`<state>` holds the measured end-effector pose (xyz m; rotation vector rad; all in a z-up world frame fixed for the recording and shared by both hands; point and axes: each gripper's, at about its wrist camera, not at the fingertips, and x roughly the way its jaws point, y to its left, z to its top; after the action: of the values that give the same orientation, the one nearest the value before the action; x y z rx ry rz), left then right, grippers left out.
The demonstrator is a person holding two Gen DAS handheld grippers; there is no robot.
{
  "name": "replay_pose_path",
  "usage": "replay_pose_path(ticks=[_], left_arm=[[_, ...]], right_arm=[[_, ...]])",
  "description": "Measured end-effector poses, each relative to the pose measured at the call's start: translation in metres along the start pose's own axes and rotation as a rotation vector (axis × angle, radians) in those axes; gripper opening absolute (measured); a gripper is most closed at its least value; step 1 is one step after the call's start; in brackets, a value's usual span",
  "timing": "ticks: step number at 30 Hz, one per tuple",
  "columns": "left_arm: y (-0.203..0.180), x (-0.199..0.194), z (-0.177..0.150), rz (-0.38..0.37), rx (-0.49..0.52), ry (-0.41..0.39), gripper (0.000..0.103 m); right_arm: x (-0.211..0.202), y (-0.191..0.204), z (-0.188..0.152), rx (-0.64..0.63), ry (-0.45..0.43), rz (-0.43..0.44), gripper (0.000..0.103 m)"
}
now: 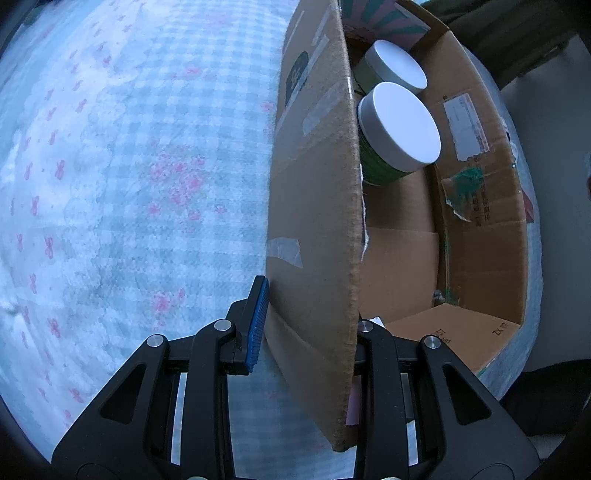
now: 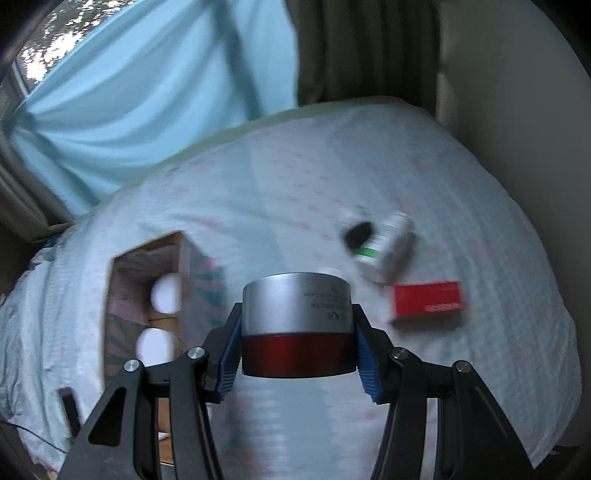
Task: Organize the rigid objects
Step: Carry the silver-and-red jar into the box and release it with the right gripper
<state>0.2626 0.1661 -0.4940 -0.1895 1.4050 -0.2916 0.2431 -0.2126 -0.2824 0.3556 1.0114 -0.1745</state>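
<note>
My left gripper (image 1: 310, 325) is shut on the raised flap (image 1: 314, 206) of a cardboard box (image 1: 484, 236) that sits on the bed. Inside the box lie two green jars with white lids (image 1: 400, 123), with a pink and green patterned box (image 1: 384, 18) behind them. My right gripper (image 2: 297, 339) is shut on a round jar (image 2: 297, 321) with a silver top and a dark red base, held above the bed. The same cardboard box (image 2: 147, 295) appears at the left of the right wrist view, two white lids (image 2: 166, 295) showing inside it.
A checked bedspread (image 1: 129, 184) with pink flowers covers the bed. To the right of the held jar lie a red box (image 2: 426, 299), a white box with a green stripe (image 2: 388, 243) and a small black object (image 2: 356, 232). A blue curtain (image 2: 147, 92) hangs beyond the bed.
</note>
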Motion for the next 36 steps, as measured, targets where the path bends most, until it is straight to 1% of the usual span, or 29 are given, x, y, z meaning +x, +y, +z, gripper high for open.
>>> replay_pose_path(ticks=[3, 6, 10, 14, 17, 21, 26, 31, 32, 33, 34, 36], left_arm=[[0.0, 0.0, 0.001, 0.002, -0.006, 0.0, 0.024], [-0.004, 0.001, 0.002, 0.016, -0.008, 0.0, 0.024], [-0.008, 0.003, 0.0, 0.008, -0.014, -0.002, 0.024], [-0.005, 0.006, -0.001, -0.004, -0.031, 0.0, 0.024], [-0.002, 0.007, -0.001, -0.011, -0.038, -0.006, 0.024], [0.007, 0.007, -0.002, -0.027, -0.049, -0.013, 0.024], [0.012, 0.007, -0.003, -0.03, -0.054, -0.013, 0.024], [0.013, 0.007, -0.003, -0.032, -0.049, -0.012, 0.024], [0.014, 0.007, -0.003, -0.033, -0.048, -0.011, 0.024], [0.015, 0.008, -0.003, -0.033, -0.048, -0.011, 0.024], [0.014, 0.008, -0.003, -0.033, -0.047, -0.01, 0.024], [0.016, 0.009, -0.001, -0.035, -0.049, -0.007, 0.024]], right_arm=[[0.0, 0.044, 0.008, -0.047, 0.009, 0.061, 0.05], [0.008, 0.079, 0.007, -0.093, 0.024, 0.1, 0.05], [0.027, 0.123, -0.009, -0.132, 0.06, 0.156, 0.05], [0.051, 0.154, -0.023, -0.16, 0.096, 0.185, 0.05], [0.07, 0.169, -0.035, -0.181, 0.12, 0.193, 0.05], [0.092, 0.178, -0.053, -0.197, 0.161, 0.199, 0.05], [0.104, 0.184, -0.071, -0.211, 0.21, 0.203, 0.05], [0.109, 0.189, -0.077, -0.221, 0.239, 0.199, 0.05], [0.109, 0.189, -0.077, -0.227, 0.245, 0.199, 0.053], [0.11, 0.19, -0.078, -0.23, 0.251, 0.207, 0.071], [0.11, 0.189, -0.078, -0.23, 0.246, 0.211, 0.103], [0.101, 0.187, -0.077, -0.226, 0.174, 0.225, 0.103]])
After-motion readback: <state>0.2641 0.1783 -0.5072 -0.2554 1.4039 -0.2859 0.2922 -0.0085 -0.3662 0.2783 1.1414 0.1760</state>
